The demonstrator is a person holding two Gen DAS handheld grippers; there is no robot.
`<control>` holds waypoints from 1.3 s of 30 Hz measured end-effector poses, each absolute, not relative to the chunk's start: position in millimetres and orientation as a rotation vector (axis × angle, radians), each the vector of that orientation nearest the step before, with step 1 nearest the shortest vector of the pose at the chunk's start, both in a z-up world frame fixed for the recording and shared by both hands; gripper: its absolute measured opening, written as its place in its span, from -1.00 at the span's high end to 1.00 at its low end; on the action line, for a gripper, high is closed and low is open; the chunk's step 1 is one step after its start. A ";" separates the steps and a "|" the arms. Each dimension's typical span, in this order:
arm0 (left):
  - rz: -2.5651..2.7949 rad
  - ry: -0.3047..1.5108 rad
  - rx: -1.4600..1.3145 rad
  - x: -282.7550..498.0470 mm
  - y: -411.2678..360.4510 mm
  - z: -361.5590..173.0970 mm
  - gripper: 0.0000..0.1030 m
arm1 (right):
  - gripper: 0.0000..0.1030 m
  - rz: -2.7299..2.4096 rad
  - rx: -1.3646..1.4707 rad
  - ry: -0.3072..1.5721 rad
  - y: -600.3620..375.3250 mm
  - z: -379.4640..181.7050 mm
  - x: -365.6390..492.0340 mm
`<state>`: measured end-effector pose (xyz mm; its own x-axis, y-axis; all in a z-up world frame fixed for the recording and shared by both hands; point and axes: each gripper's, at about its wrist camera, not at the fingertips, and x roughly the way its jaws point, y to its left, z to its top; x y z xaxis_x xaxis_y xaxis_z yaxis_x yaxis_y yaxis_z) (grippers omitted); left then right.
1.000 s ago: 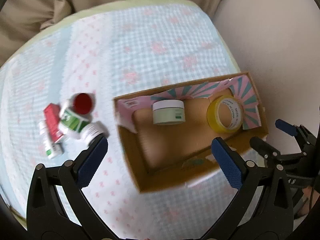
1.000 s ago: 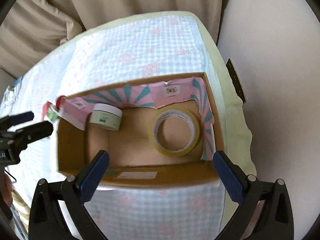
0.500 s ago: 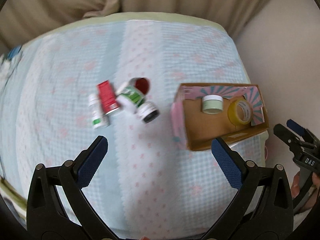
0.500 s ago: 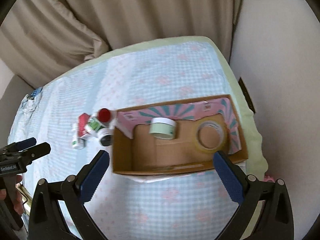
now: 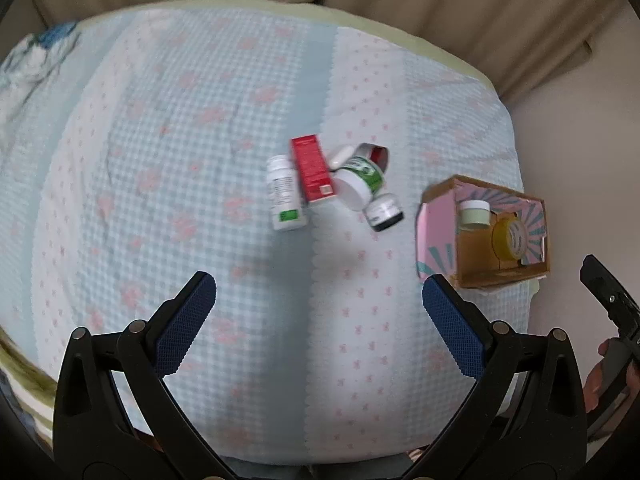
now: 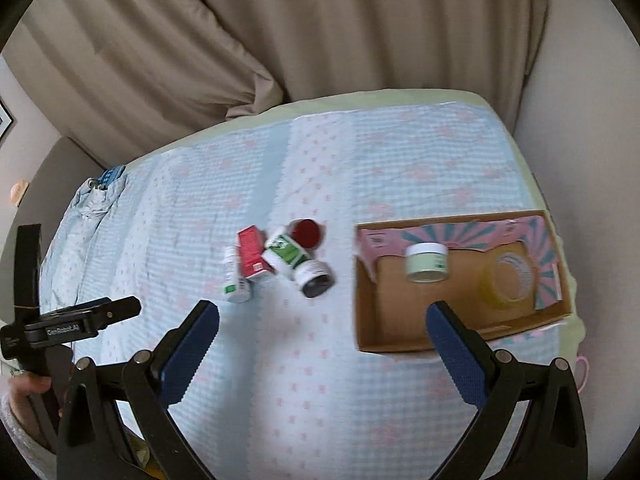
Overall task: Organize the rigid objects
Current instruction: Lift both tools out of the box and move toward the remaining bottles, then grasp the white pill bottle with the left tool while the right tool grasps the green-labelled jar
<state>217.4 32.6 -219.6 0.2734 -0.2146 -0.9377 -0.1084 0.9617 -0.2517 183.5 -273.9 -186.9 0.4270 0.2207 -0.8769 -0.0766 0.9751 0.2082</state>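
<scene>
A cardboard box (image 6: 372,320) with a pink patterned lining stands at the right of the bed; it also shows in the left wrist view (image 5: 436,232). In it are a pale green jar (image 6: 426,262) and a yellow tape roll (image 6: 507,276). Left of the box lies a cluster: a red carton (image 5: 311,168), a white bottle (image 5: 284,194), a green-labelled jar (image 5: 358,178), a red-lidded tub (image 6: 306,232) and a small dark-bottomed jar (image 5: 384,211). My left gripper (image 5: 316,312) and right gripper (image 6: 320,330) are both open, empty and held well short of the cluster.
The bed has a blue gingham cover (image 5: 180,160) with pink flowers. Beige curtains (image 6: 320,32) hang behind. A wall runs along the right side (image 6: 592,80). A bunched blue cloth (image 6: 100,196) lies at the far left corner.
Both grippers have pulled back and up from the box. The left view has swung left, so the cluster is now central and the box sits at the right. Both stay open.
</scene>
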 end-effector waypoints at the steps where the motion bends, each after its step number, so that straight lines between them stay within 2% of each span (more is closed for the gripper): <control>1: -0.076 1.306 -0.303 220.0 42.0 -225.4 -1.00 | -1.00 0.187 0.141 1.121 -264.6 -189.1 187.6; 7: -0.082 1.349 -0.356 246.4 78.4 -264.1 -1.00 | -1.00 0.207 0.142 1.147 -221.5 -205.6 216.0; 14: -0.086 1.431 -0.419 279.3 91.2 -316.8 -0.99 | -1.00 0.260 0.019 1.220 -179.7 -243.8 254.1; 22: -0.053 1.536 -0.477 309.0 77.8 -382.7 -0.99 | -0.99 0.382 -0.177 1.350 -152.8 -325.4 297.1; 25: -0.038 1.568 -0.472 319.8 69.8 -405.5 -0.99 | -0.88 0.422 -0.250 1.394 -144.9 -357.3 309.8; 33: -0.015 1.663 -0.464 334.1 48.0 -459.4 -0.99 | -0.87 0.494 -0.441 1.471 -132.7 -419.2 331.7; 36: -0.002 1.677 -0.446 338.4 40.2 -470.5 -0.97 | -0.67 0.530 -0.486 1.486 -128.6 -432.1 332.9; 39: -0.006 1.689 -0.426 343.9 33.4 -479.5 -0.84 | -0.54 0.563 -0.524 1.505 -125.2 -444.4 333.4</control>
<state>343.9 33.4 -479.5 -0.1001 -0.2809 -0.9545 -0.2738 0.9301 -0.2450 333.4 -125.2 -444.4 -0.0116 0.0220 -0.9997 -0.6396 0.7684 0.0243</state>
